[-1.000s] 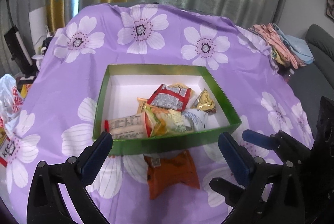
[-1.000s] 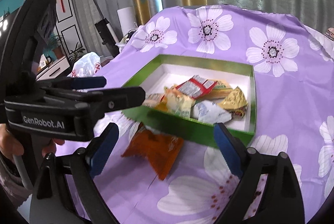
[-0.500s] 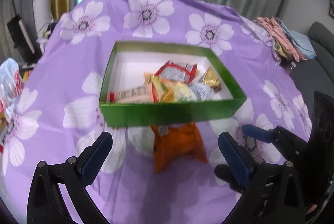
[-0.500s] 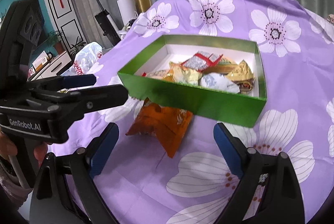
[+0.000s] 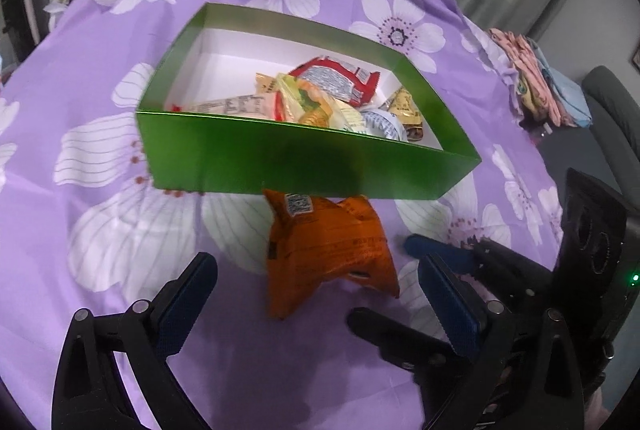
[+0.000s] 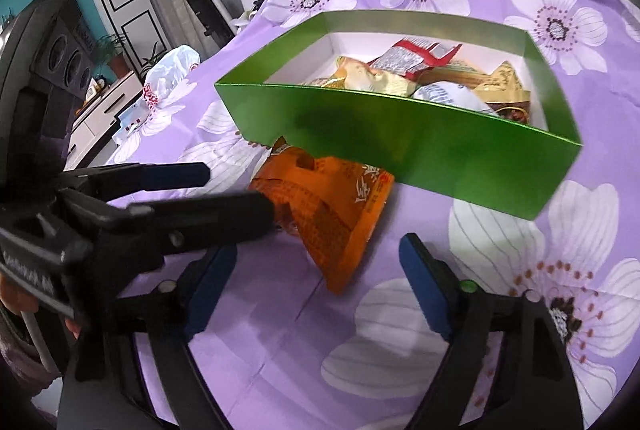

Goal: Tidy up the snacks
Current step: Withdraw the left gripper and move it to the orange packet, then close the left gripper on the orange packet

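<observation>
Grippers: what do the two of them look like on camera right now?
Both are black plastic with triangular cut-out arms, silver pivot bolts and ribbed blue pads. The left gripper body carries white lettering, blurred here; the right gripper body shows round holes and a green light.

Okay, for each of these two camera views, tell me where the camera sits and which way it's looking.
Left wrist: on the left gripper, angled down at the orange snack packet before the green box; its open fingers show, right gripper beside.
Right wrist: on the right gripper, jaws closing with nothing between them, facing the same packet from its other side; left gripper crosses the view.
Shared: packet, box, purple floral tablecloth.
</observation>
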Action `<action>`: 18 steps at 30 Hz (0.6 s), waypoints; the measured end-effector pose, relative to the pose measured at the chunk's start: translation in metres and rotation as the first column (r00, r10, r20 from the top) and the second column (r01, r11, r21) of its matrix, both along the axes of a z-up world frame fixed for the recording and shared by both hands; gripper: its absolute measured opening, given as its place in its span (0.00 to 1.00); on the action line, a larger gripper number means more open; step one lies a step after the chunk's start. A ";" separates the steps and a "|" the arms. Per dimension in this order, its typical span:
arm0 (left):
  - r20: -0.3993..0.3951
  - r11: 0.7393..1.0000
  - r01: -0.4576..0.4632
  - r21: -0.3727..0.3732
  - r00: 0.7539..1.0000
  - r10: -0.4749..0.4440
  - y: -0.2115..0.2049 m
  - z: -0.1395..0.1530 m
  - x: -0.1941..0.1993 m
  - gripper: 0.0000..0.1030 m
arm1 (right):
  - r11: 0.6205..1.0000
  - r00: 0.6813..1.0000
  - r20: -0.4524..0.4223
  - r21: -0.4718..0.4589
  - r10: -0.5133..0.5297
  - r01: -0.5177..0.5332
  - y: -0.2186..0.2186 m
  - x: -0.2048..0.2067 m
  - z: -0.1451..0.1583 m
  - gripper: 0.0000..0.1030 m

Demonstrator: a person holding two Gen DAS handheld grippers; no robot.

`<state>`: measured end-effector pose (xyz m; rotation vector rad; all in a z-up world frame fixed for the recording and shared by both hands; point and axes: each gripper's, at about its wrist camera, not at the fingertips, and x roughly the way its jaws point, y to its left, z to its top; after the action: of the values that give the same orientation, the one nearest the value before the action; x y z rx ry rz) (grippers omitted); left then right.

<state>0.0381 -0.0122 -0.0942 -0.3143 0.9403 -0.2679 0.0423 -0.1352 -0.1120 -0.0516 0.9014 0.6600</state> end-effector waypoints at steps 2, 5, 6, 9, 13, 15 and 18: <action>-0.004 1.000 0.012 -0.007 1.000 -0.012 -0.003 -0.003 0.003 0.93 | 1.000 1.000 -0.010 -0.007 0.007 -0.007 0.003 0.005 -0.004 0.73; -0.021 0.999 0.024 -0.027 0.999 -0.025 -0.003 -0.008 0.010 0.81 | 1.000 0.999 -0.029 0.002 0.020 -0.020 0.005 0.010 -0.008 0.65; -0.031 0.999 0.030 -0.033 0.999 -0.031 -0.004 -0.010 0.012 0.76 | 1.000 0.999 -0.035 0.004 0.025 -0.025 0.006 0.011 -0.009 0.63; -0.039 0.999 0.036 -0.020 0.999 -0.037 -0.007 -0.013 0.014 0.72 | 1.000 0.999 -0.038 0.002 0.025 -0.025 0.009 0.014 -0.010 0.55; -0.039 0.999 0.039 -0.035 0.998 -0.041 -0.006 -0.012 0.015 0.66 | 1.000 0.998 -0.059 0.008 0.026 -0.026 0.008 0.018 -0.013 0.47; -0.037 0.999 0.043 -0.027 0.998 -0.044 -0.007 -0.012 0.015 0.65 | 0.999 0.997 -0.066 0.006 0.040 -0.040 0.011 0.018 -0.015 0.41; -0.029 0.999 0.043 -0.015 0.999 -0.044 -0.008 -0.010 0.014 0.64 | 0.999 0.997 -0.061 0.008 0.040 -0.040 0.014 0.017 -0.015 0.39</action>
<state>0.0523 -0.0203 -0.1038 -0.3118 0.9750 -0.3108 0.0593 -0.1214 -0.1271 -0.0440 0.9590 0.7050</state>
